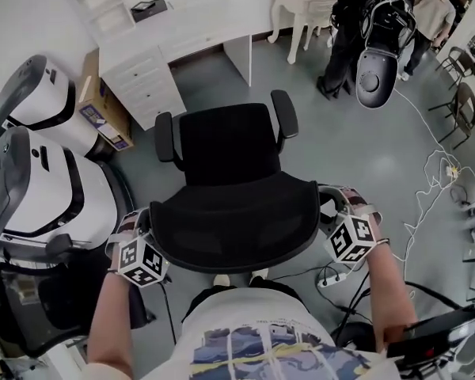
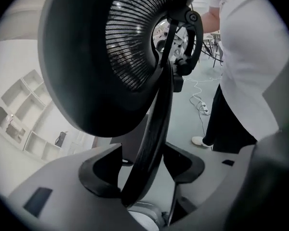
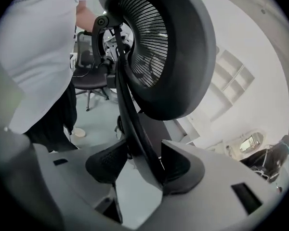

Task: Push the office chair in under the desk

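A black mesh office chair (image 1: 229,145) stands on the grey floor, its seat facing the white desk (image 1: 190,22) at the back, with a stretch of floor between them. Its backrest (image 1: 237,220) is right in front of me. My left gripper (image 1: 138,224) is at the backrest's left edge; in the left gripper view the black rim bar (image 2: 156,109) runs between the jaws of the left gripper (image 2: 143,153) with a gap on one side. My right gripper (image 1: 339,203) is at the right edge, and the right gripper (image 3: 145,150) has both pads against the rim bar (image 3: 127,100).
Two large white-and-grey machines (image 1: 55,188) and a cardboard box (image 1: 103,105) stand at the left. Another black chair (image 1: 39,307) is at the lower left. A power strip (image 1: 332,279) and cables lie on the floor at the right. People and a grey device (image 1: 378,62) stand at the back right.
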